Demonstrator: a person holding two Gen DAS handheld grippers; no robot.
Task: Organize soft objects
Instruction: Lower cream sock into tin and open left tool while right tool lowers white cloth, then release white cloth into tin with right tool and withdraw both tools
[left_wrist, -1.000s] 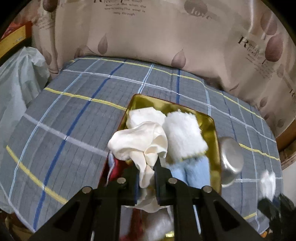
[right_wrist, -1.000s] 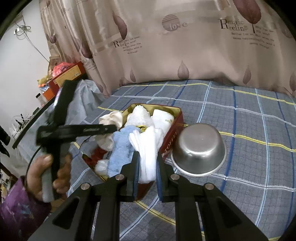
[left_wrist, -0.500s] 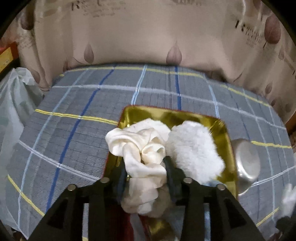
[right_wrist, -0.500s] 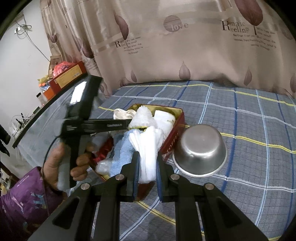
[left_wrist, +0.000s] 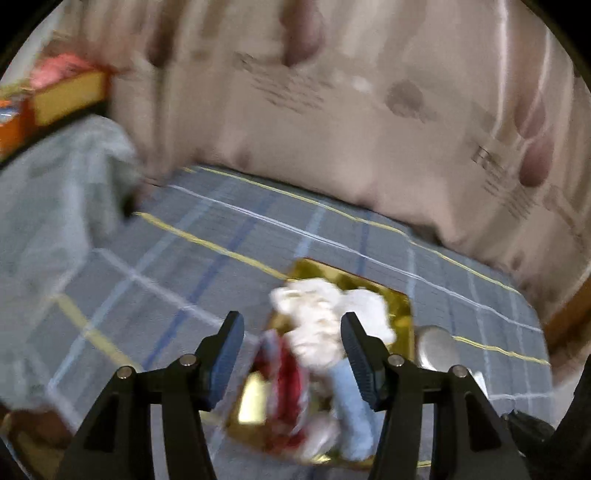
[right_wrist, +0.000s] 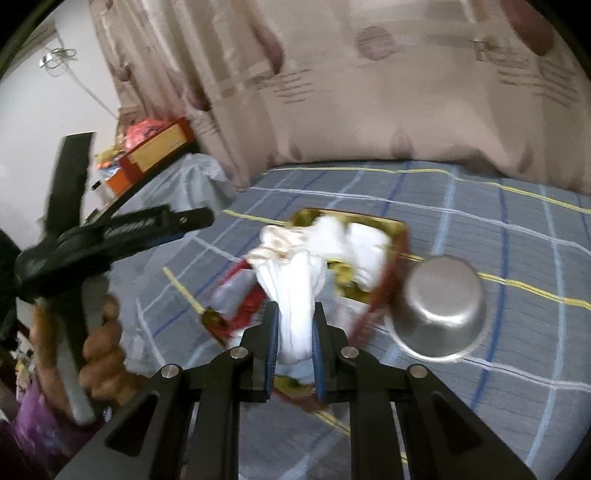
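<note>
A gold-lined red tin (left_wrist: 400, 310) on the checked bedspread holds several soft items. Among them are a cream cloth (left_wrist: 314, 317), a fluffy white piece (left_wrist: 369, 306), a light blue cloth (left_wrist: 349, 406) and something red (left_wrist: 286, 373). My left gripper (left_wrist: 291, 319) hovers above the tin's near end with its jaws opening. Nothing is pressed between its pads; the cream cloth lies below in the tin. My right gripper (right_wrist: 293, 317) is shut on a white folded cloth (right_wrist: 295, 288), raised over the near side of the tin (right_wrist: 391, 229). The frames are motion-blurred.
A steel bowl (right_wrist: 443, 306) stands on the bedspread just right of the tin. A patterned curtain (right_wrist: 369, 92) hangs behind. A plastic-covered bundle (left_wrist: 55, 192) and a red and yellow box (right_wrist: 159, 147) are at the left. A hand (right_wrist: 99, 350) grips the left tool's handle.
The left gripper let go of the cream cloth, spread its jaws, and rose back from the tin. The right gripper kept its hold on the white cloth and drifted slightly.
</note>
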